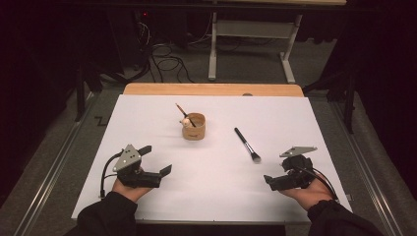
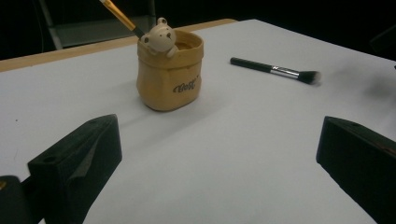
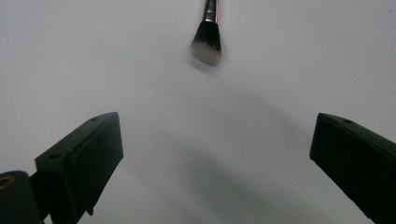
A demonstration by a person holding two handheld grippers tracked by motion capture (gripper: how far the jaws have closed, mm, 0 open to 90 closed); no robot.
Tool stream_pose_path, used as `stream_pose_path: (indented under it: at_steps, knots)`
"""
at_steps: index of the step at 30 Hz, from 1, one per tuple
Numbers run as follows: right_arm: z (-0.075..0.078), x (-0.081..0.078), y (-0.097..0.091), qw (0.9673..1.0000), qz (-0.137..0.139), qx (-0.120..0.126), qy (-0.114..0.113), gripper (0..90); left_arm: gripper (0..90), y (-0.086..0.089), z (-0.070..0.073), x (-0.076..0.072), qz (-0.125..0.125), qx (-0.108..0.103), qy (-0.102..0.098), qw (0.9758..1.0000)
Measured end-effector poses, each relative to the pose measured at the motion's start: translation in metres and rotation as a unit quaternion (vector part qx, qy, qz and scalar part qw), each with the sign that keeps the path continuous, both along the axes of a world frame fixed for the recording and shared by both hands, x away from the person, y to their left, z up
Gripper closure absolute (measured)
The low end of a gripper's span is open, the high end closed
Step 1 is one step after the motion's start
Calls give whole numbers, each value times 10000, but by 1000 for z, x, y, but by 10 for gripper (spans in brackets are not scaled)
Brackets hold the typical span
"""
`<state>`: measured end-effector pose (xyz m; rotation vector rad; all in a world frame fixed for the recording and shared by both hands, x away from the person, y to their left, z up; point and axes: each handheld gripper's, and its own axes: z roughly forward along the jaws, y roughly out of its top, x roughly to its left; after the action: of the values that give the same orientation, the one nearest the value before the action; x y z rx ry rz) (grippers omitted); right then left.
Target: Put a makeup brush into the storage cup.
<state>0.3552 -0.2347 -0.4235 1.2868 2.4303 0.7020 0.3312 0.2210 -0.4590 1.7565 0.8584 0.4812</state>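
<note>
**Two grippers empty, one brush left to collect**

Both grippers rest low at the near edge of the white tabletop (image 1: 147,123), each with its fingers spread wide and nothing between them: the left gripper (image 1: 158,160) at the near left, the right gripper (image 1: 275,179) at the near right.

At the middle, toward the far side, stands a tan pot (image 1: 193,126) with a small bear figure on its rim, and one thin brush (image 1: 183,113) already leans inside it. A black makeup brush (image 1: 247,144) lies flat to the right of the pot, well apart from it, its bristles pointing near and right, toward the right gripper. In the right gripper view those bristles sit just ahead of the open fingers (image 3: 79,161).

By my reading, the step in hand is the approach to this lying brush. Next, the right gripper should likely advance past the bristles, straddle the handle, close on it, then lift and carry it left to drop upright into the pot.
</note>
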Motion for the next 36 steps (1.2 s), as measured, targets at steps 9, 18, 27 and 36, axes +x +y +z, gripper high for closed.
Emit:
stream_pose_path:
  at_steps: [9, 18, 27, 36]
  knots:
    - [4, 13, 5, 9997, 110, -169, 128, 44, 2, -1, 0, 1, 15, 74, -50, 10000]
    - [3, 29, 13, 9982, 325, -362, 364, 96, 6, -3, 4, -5, -23, 184, -168, 9997]
    - [4, 55, 32, 9966, 385, -469, 562, 155, 7, -1, 4, -7, -77, 206, -164, 9996]
    - [1, 74, 40, 9961, 355, -460, 659, 214, 6, 4, 4, -6, -95, 90, -156, 9998]
